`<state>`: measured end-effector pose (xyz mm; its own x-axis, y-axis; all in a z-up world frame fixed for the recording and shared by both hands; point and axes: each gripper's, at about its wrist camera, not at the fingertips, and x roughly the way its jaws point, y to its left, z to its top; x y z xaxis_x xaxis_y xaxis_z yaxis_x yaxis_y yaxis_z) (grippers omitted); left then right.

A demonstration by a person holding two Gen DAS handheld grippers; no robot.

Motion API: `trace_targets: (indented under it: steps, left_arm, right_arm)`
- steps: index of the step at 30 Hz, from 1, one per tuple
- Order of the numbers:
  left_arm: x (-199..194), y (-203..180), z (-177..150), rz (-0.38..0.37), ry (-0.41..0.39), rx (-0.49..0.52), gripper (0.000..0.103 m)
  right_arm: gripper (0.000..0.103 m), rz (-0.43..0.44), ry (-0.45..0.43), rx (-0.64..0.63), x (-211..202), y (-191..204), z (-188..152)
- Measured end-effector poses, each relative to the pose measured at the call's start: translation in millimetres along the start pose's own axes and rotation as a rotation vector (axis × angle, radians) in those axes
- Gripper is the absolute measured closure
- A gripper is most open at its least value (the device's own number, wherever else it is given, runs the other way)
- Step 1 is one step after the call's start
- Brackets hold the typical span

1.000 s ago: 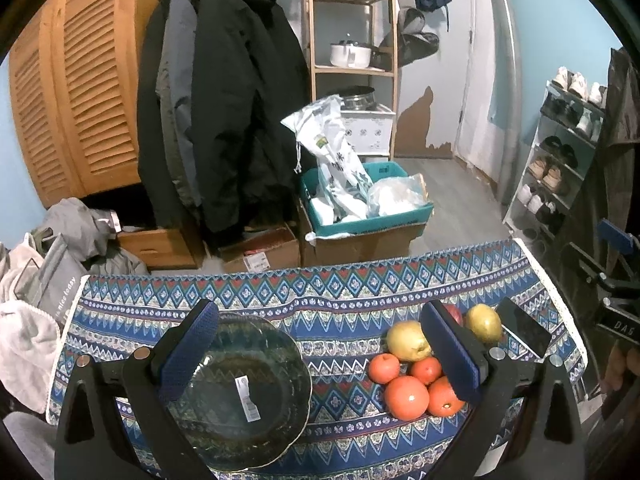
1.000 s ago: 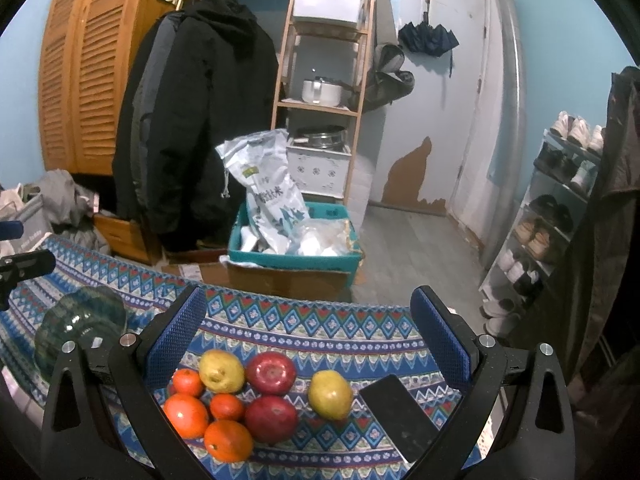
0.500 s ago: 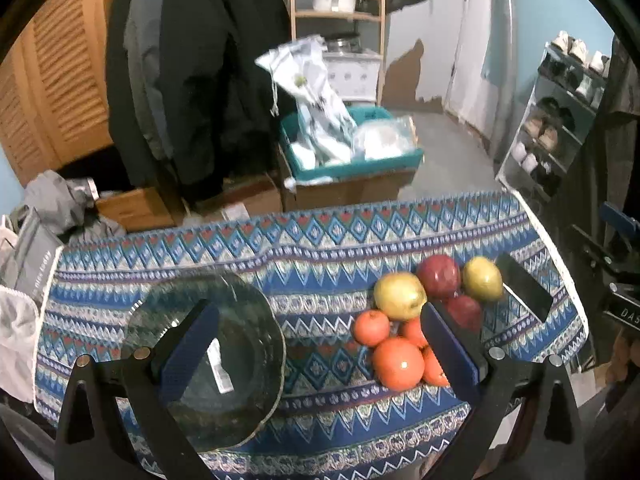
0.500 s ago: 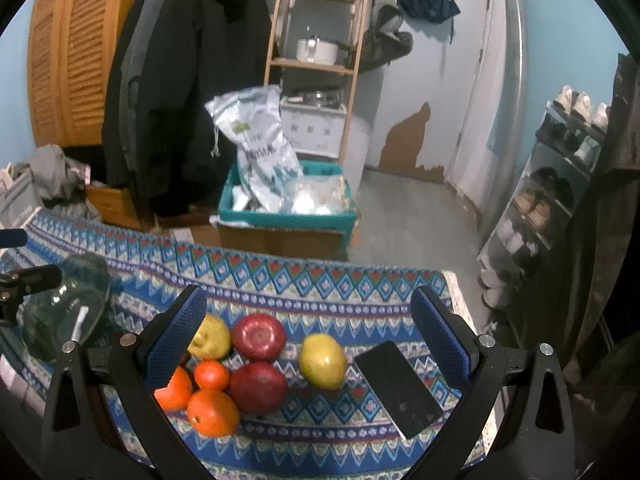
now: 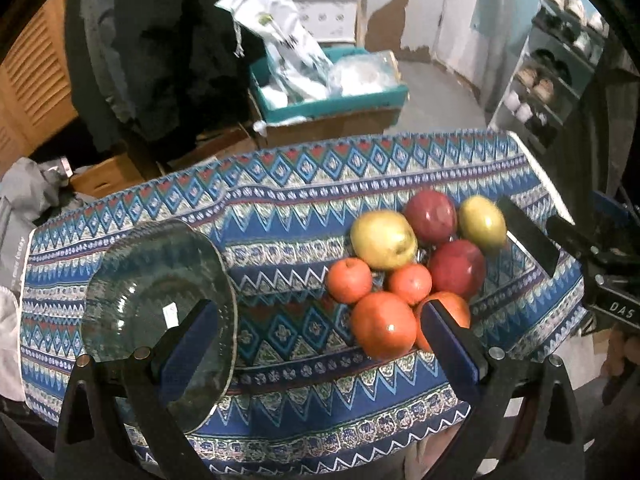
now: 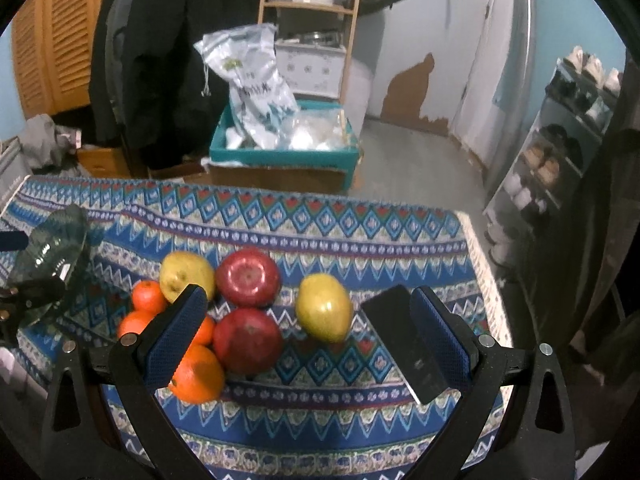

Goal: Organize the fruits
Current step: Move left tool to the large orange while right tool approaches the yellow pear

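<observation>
Eight fruits (image 6: 248, 340) clustered on cloth (image 6: 360, 232), glass bowl (image 5: 156, 292) apart

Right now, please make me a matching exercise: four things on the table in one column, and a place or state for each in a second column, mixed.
Things:
1. glass bowl
2. black phone
3. lone yellow fruit
4. left gripper

Places or states:
a. between the fruit cluster and the phone
b. open, holding nothing
c. empty, at the left of the patterned cloth
d. flat near the cloth's right edge

Pairs: 1-c, 2-d, 3-a, 4-b
</observation>
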<state>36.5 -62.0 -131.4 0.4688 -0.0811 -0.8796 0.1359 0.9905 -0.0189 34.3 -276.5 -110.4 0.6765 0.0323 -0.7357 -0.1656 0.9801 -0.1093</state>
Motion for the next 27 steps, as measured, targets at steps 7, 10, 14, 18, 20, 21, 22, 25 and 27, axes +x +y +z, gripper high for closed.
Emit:
trace_targets:
  steps: [7, 10, 14, 18, 20, 21, 22, 25, 27]
  left_arm:
    - [30, -12, -6, -0.032, 0.075, 0.004, 0.001]
    - [41, -15, -9, -0.037, 0.103, 0.005, 0.001]
    - [53, -17, -12, -0.06, 0.139, -0.007, 0.001]
    - [65, -21, -14, -0.08, 0.167, -0.016, 0.002]
    - [70, -22, -14, -0.086, 0.177, -0.017, 0.002]
    - [74, -23, -15, -0.087, 0.184, -0.018, 0.002]
    - [76, -23, -15, -0.09, 0.188, -0.02, 0.002]
    - [83, -25, -16, -0.103, 0.201, -0.024, 0.003]
    - [88, -26, -17, -0.11, 0.21, -0.025, 0.008]
  right_arm:
    - [0.003, -0.007, 0.048, 0.017, 12, -8, -13]
    - [0.003, -0.01, 0.066, 0.03, 17, -12, -17]
    - [0.003, -0.006, 0.098, 0.05, 27, -17, -24]
    - [0.004, -0.014, 0.127, 0.056, 36, -21, -31]
    - [0.004, -0.016, 0.14, 0.056, 40, -21, -34]
    - [0.004, -0.015, 0.147, 0.056, 42, -21, -35]
    - [0.004, -0.012, 0.153, 0.057, 44, -21, -37]
    - [0.004, -0.011, 0.167, 0.051, 47, -19, -40]
    - [0.004, -0.012, 0.173, 0.046, 49, -19, -41]
